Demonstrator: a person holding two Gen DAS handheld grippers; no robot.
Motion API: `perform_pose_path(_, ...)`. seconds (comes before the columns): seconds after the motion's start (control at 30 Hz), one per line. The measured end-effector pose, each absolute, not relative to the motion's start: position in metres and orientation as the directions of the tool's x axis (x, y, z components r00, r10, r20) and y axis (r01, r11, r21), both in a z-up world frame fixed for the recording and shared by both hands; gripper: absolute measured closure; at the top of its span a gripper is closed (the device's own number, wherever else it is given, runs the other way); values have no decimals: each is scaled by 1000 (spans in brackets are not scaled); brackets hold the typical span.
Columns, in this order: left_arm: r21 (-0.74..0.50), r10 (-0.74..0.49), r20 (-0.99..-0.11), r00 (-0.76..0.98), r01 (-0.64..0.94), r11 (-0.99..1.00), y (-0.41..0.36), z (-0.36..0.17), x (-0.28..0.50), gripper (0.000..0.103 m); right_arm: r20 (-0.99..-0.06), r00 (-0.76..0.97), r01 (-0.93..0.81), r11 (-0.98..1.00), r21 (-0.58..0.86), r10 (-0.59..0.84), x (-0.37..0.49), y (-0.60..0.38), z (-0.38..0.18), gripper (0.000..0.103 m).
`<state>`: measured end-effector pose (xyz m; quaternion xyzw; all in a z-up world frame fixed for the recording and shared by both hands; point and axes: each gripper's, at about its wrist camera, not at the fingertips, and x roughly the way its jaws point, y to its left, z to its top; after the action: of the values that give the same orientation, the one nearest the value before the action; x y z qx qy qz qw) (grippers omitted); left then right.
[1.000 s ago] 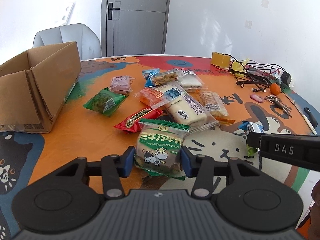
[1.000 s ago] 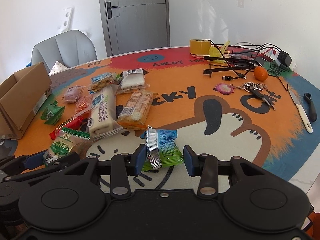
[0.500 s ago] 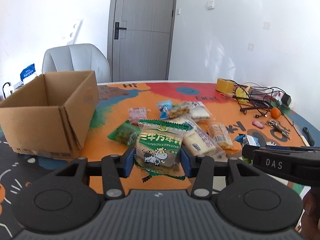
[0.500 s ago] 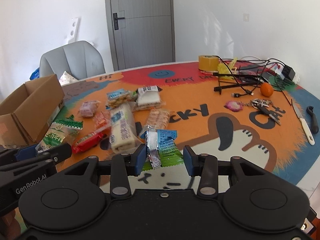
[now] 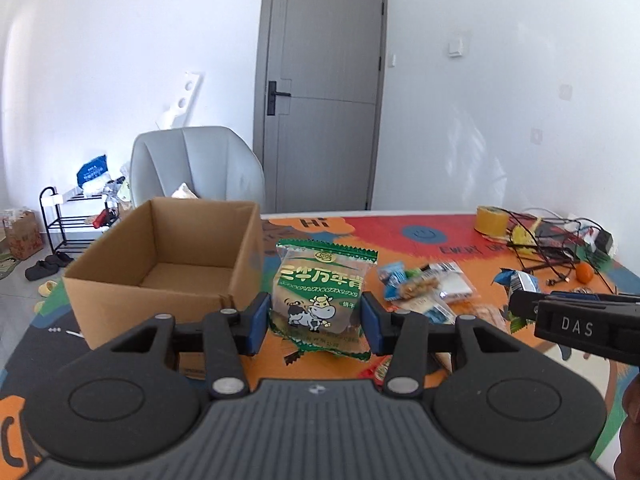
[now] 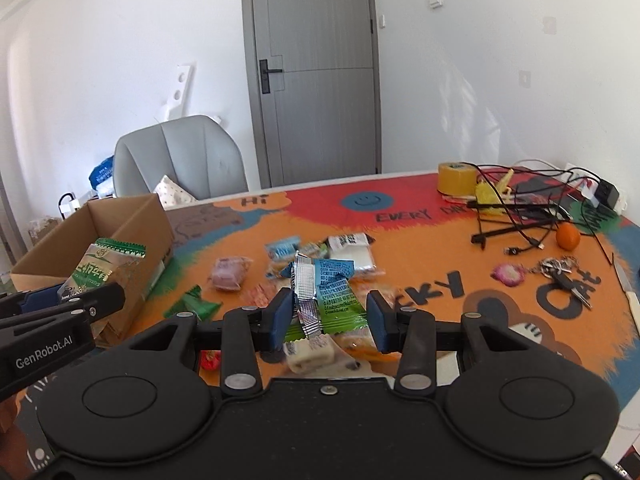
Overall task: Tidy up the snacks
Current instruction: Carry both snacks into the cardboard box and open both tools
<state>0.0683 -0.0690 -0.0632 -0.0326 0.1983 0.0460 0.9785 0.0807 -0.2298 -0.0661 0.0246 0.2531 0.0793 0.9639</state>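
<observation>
Risk: left hand-held gripper (image 5: 316, 320) pinching green cow-print biscuit packet (image 5: 322, 290) by slippery sides, aloft just beside open brown cardboard box (image 5: 168, 256); may slip. Right hand-held gripper (image 6: 327, 320) pinching crinkled blue-green foil packet (image 6: 326, 292) above table (image 6: 420, 256). Readable: "DAS", "GenRobot.AI", "HI"; packet lettering probably Chinese.

Your left gripper (image 5: 316, 322) is a matte black plastic body with a ribbed grey centre panel, two round discs at the lower corners, silver screw heads on the linkage arms and blue pads (image 5: 259, 322) on its fingers. Your right gripper (image 6: 330, 320) looks the same. At each frame's edge, the other unit's side reads "DAS" or "GenRobot.AI".
</observation>
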Motion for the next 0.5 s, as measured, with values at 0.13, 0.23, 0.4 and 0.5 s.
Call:
perform_pose_path(0.13, -42, 109, -359, 927, -132, 990, -56, -54, 69, 56, -468, 865, -155, 983, 94, 182, 84, -218, -59, 62)
perform_pose_path(0.23, -36, 131, -343, 930, -152, 988, -48, -47, 69, 56, -453, 869, -173, 980, 99, 199, 86, -208, -54, 62)
perform_pose_path(0.4, -38, 154, -326, 933, -176, 984, -34, -42, 71, 56, -433, 871, -210, 973, 100, 232, 90, -191, -46, 62)
perform_pose_path(0.5, -40, 168, -317, 933, -190, 981, -25, -39, 71, 56, -428, 870, -227, 969, 96, 246, 93, -181, -44, 62)
